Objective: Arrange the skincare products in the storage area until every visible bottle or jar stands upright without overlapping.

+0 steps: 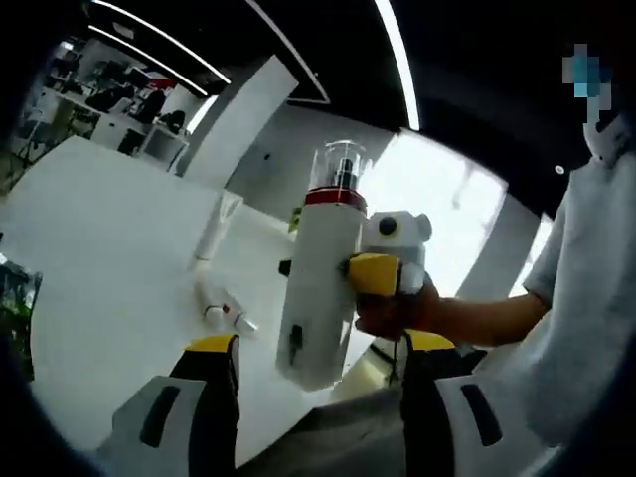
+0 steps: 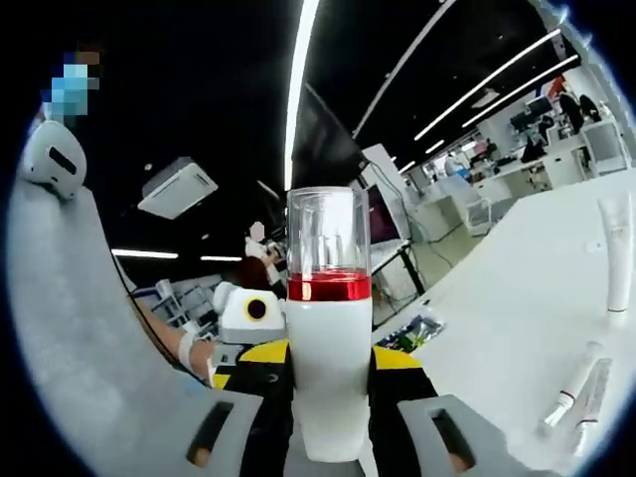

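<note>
1. In the right gripper view the right hand-held gripper (image 2: 328, 397) pinches one white bottle (image 2: 328, 368) between its yellow-tipped jaws, low on the body. The bottle is held upright and off the worktop (image 2: 517, 298), with its red band and clear cap on top. That grip looks meant to let it be set down on its base.

2. In the left gripper view the left hand-held gripper (image 1: 318, 368) has its jaws spread, with nothing between them. The bottle (image 1: 320, 288) hangs just beyond them, gripped from the right by the right hand-held gripper (image 1: 383, 273) in a person's hand (image 1: 397, 308). The left one seems ready to steady or take it.

3. Farther on the worktop (image 1: 109, 238), the left gripper view shows one small white tube (image 1: 224, 310) lying flat with a red mark near its cap, and one tall tube (image 1: 214, 234) standing cap down behind it, apart from it.

4. Near the worktop's edge in the right gripper view, two slim tubes (image 2: 581, 388) lie side by side. One tall tube (image 2: 616, 253) stands beyond them.

5. The lying tubes are not upright, so I judge the arranging unfinished.
</note>
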The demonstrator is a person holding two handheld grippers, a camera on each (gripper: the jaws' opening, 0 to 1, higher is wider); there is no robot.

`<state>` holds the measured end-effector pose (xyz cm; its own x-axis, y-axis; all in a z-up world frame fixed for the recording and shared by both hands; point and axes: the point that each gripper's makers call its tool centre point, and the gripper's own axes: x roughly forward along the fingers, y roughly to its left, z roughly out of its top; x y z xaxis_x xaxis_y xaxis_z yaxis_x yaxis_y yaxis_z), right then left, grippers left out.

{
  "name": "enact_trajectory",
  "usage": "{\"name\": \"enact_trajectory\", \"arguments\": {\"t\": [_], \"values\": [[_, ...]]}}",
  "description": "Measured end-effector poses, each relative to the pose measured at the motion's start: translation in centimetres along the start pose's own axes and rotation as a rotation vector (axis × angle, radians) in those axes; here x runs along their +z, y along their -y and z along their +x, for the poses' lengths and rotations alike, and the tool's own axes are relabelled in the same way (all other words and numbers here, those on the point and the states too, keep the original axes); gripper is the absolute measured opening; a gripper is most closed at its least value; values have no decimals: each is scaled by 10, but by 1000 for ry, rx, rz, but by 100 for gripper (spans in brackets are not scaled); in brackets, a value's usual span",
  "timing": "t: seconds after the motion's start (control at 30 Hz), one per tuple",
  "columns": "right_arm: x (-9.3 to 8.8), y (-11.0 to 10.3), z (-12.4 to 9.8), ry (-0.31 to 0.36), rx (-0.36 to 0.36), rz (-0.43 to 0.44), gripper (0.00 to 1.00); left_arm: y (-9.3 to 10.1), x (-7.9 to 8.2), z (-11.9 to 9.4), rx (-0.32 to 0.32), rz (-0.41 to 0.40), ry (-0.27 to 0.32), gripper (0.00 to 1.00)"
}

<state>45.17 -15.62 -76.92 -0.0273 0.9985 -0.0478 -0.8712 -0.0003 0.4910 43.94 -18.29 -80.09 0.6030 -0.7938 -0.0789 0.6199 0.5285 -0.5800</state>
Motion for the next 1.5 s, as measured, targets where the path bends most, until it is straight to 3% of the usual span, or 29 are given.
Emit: {"name": "enact_trajectory", "arguments": {"t": [0.1, 0.2, 0.27, 0.43, 0.47, 0.63, 0.77, 1.07, 1.2, 1.37, 1.43, 1.5], "values": [[-4, -11, 3, -16, 49, 2, 23, 8, 2, 7, -42, -25, -9, 56], [-7, -17, 3, -33, 79, 0, 23, 19, 2, 10, -98, -18, -21, 44], [-8, -22, 3, -32, 104, 7, 23, 19, -1, 10, -99, -8, -34, 38], [-5, -29, -3, -3, 154, 52, 23, 30, 4, 10, -183, 28, 6, 28], [-5, -28, -4, 1, 159, 60, 23, 29, 7, 11, -180, 101, 27, 28], [-2, -21, -6, 30, 143, 75, 24, 22, 7, 19, -142, 82, -10, 27], [2, -12, -4, 33, 83, 63, 25, 17, 9, 24, -109, 67, -26, 27], [8, 19, 1, -41, -188, -68, 28, -22, 17, 26, 120, 272, -131, 27], [12, 25, 7, -38, -311, -93, 28, -26, 21, 27, 158, 306, -133, 27], [16, 34, 10, -16, -456, -16, 28, -35, 26, 24, 267, 380, -148, 27], [16, 38, 9, -23, -531, -20, 28, -38, 26, 25, 324, 408, -155, 27], [17, 39, 11, -9, -558, -30, 26, -39, 26, 27, 365, 406, -148, 27]]}}
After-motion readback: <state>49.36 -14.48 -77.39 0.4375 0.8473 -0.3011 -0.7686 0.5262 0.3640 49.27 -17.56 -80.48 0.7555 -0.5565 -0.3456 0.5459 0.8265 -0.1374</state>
